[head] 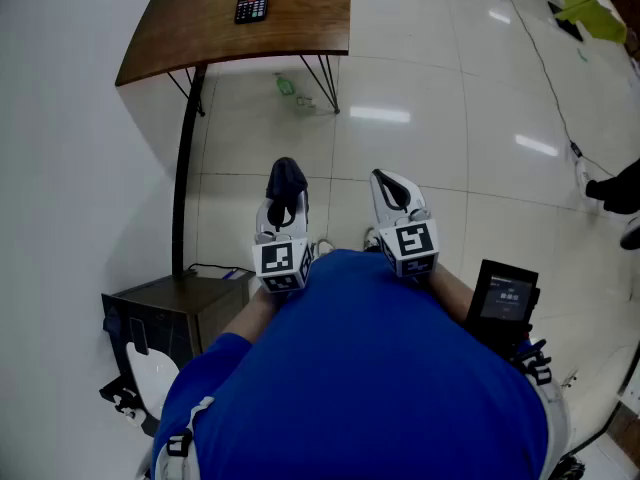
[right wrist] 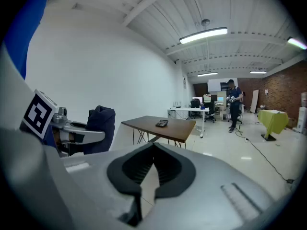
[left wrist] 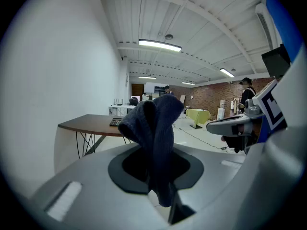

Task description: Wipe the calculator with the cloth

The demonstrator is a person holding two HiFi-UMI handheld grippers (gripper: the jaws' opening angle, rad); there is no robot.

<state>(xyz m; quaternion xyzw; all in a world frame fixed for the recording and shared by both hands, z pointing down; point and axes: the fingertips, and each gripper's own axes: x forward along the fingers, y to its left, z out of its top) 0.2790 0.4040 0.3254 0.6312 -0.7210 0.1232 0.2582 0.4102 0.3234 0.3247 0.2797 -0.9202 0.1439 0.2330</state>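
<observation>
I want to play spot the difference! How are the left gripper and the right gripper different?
The left gripper pinches a dark blue cloth; the right gripper holds nothing. The left gripper's tip looks dark and bulgy with cloth; the right gripper's tip shows its bare black pads, closed. Both are white with a marker cube.

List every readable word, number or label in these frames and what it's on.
No text is readable here.
Calculator keys and display: too small to read.
Black device screen by the person's right arm: lit lines, too blurred to read.
Left marker cube and right marker cube: black-and-white square patterns, no letters.
</observation>
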